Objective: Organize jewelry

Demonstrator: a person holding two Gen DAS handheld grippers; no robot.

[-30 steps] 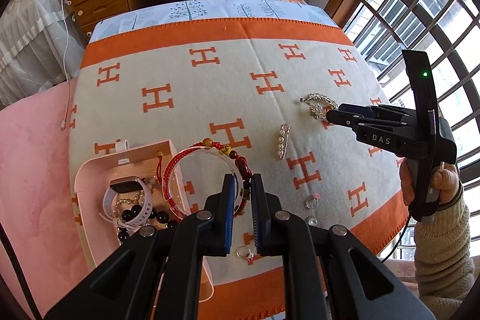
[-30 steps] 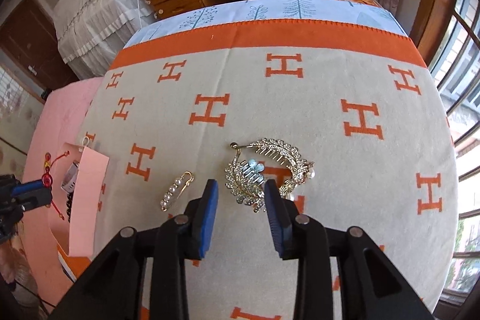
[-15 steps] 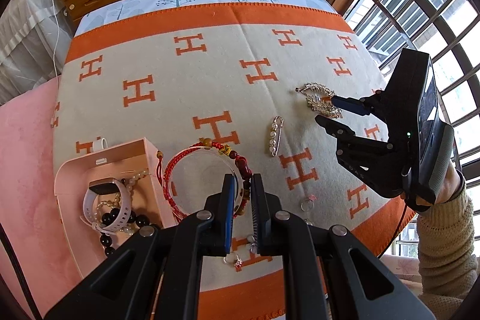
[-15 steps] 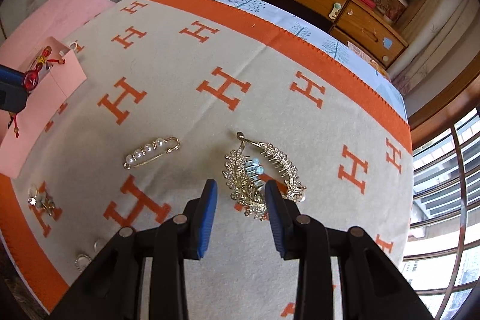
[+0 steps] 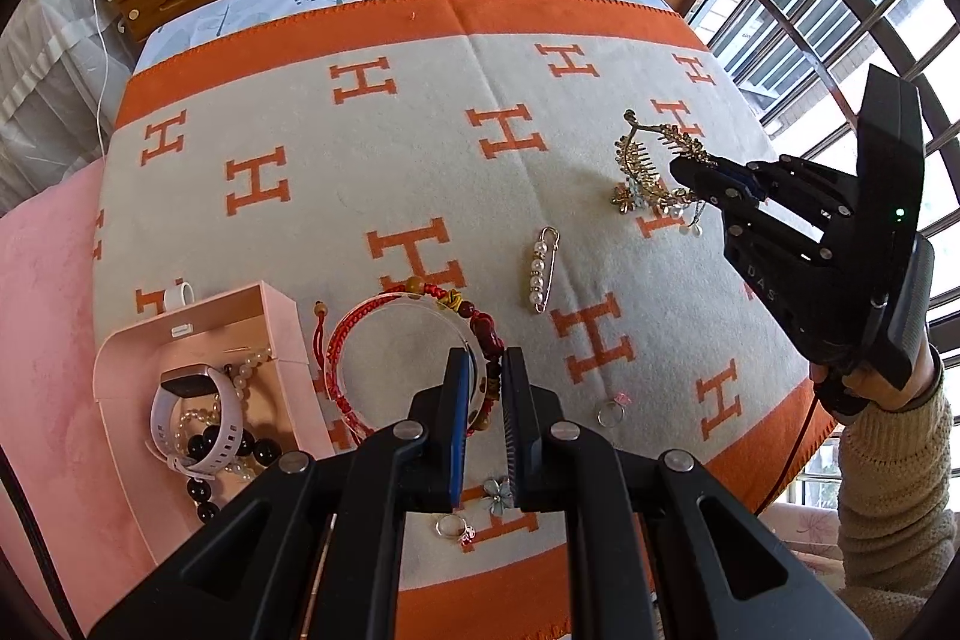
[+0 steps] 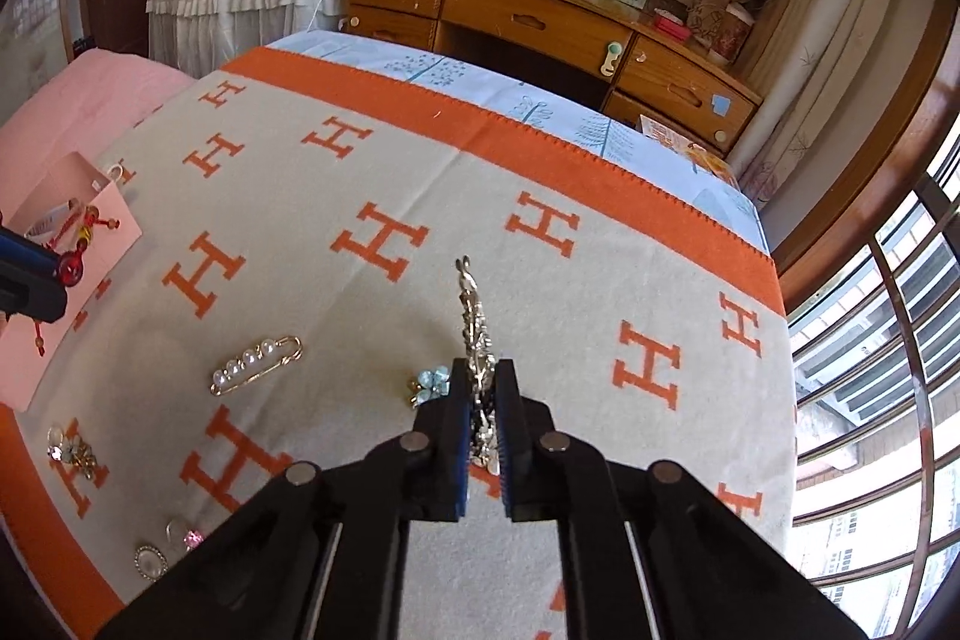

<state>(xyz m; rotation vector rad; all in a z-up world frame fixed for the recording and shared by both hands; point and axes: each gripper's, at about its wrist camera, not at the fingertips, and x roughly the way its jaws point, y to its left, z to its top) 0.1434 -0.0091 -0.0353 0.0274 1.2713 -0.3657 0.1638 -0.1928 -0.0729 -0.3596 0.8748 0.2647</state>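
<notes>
The right gripper (image 6: 483, 394) has its jaws clenched on the gold hair comb (image 5: 651, 172), lifted at 2 o'clock: light, rigid, fragile teeth; grip its spine. The left gripper (image 5: 482, 388) clamps the red bracelets (image 5: 414, 340).

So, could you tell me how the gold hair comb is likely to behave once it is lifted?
The hair comb will probably stay stiff, since it juts from the right tongs without drooping. Its small hanging beads will likely swing. The thin leaves look bendable, so a gentle squeeze seems wise.
</notes>
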